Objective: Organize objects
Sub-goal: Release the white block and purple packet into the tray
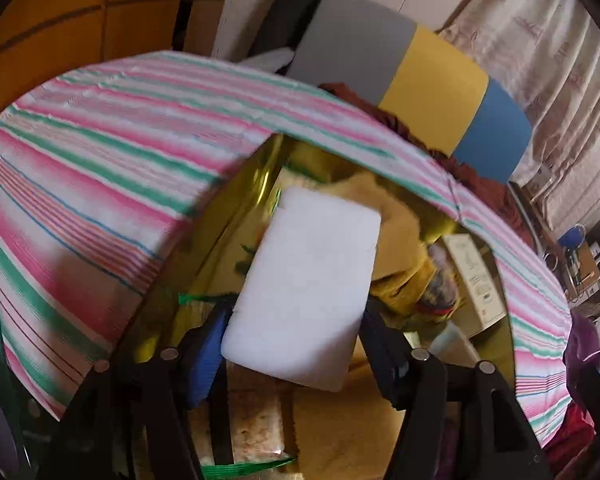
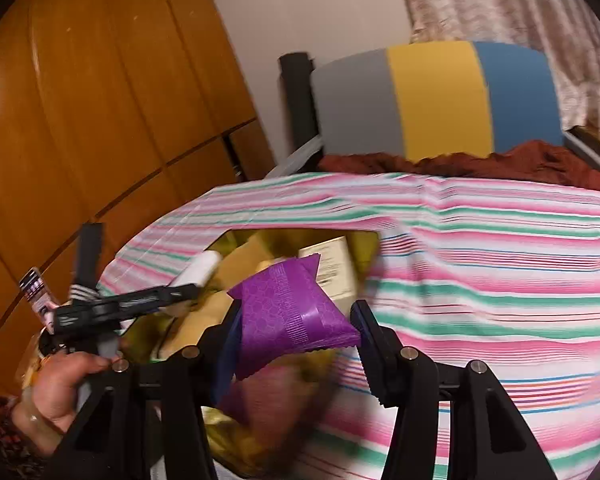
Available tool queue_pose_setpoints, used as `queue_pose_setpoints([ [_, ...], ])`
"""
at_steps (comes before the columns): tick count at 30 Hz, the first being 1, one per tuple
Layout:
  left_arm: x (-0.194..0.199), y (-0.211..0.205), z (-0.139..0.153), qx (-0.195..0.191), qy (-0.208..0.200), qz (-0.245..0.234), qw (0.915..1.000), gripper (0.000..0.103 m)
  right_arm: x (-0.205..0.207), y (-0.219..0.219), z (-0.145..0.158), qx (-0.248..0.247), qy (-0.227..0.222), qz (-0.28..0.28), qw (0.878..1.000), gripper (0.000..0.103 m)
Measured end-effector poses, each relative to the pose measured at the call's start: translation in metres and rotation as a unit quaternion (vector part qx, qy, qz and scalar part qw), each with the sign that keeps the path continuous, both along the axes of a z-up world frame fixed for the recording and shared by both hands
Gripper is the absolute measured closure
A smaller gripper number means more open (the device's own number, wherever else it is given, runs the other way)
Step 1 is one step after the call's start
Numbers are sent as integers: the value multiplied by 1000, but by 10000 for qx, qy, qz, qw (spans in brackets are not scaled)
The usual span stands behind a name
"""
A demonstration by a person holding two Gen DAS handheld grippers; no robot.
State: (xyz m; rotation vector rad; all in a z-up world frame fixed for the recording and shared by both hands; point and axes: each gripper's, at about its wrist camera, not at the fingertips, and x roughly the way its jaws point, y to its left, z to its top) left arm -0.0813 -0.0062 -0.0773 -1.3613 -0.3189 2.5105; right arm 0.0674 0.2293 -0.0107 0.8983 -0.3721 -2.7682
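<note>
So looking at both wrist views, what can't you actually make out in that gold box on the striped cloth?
- Left wrist view: the white block between the left tongs covers the middle of the gold box; the things under it are hidden.
- Left wrist view: print on the cream carton is too small and blurred.
- Right wrist view: the purple packet in the right tongs hides the box's near side; below it is motion blur.

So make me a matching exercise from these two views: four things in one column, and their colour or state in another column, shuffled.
Things:
1. white block
2. purple packet
3. bedsheet
4. box

Colour or state:
A. pink, green and white stripes
B. between the jaws of the right hand-held gripper
C. shiny gold inside
D. between the jaws of the left hand-held gripper

Pairs: 1-D, 2-B, 3-A, 4-C
</note>
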Motion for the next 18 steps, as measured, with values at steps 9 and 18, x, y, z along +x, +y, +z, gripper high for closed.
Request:
queue_pose_setpoints([
  [9, 35, -11, 35, -149, 729, 245, 9969, 27, -47, -51, -16, 154, -416, 543, 9975, 49],
  [18, 62, -25, 62, -138, 1167, 663, 9909, 27, -100, -70, -41, 152, -1142, 624, 9914, 49],
])
